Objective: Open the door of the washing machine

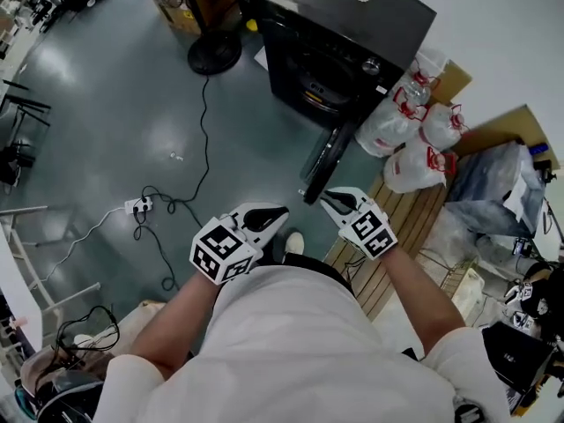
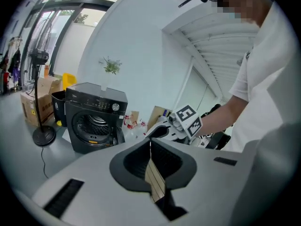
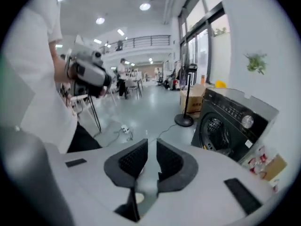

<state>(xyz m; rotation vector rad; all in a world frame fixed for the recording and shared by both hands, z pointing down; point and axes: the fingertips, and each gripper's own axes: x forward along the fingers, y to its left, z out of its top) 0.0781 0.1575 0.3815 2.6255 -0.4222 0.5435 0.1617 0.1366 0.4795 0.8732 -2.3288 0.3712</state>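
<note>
The black washing machine stands at the top of the head view, and its round door is swung wide open toward me, so the drum shows. Both grippers hang in the air close to my body, well short of the machine and touching nothing. My left gripper has its pads closed together at the tips with nothing held. My right gripper keeps a narrow gap between its fingers, and only floor shows through it. The machine lies to the right in the right gripper view.
A fan's round base and pole stand left of the machine, with a black cable running to a power strip. White plastic bags, cardboard and a slatted wooden board crowd the right side. My shoe is below the door.
</note>
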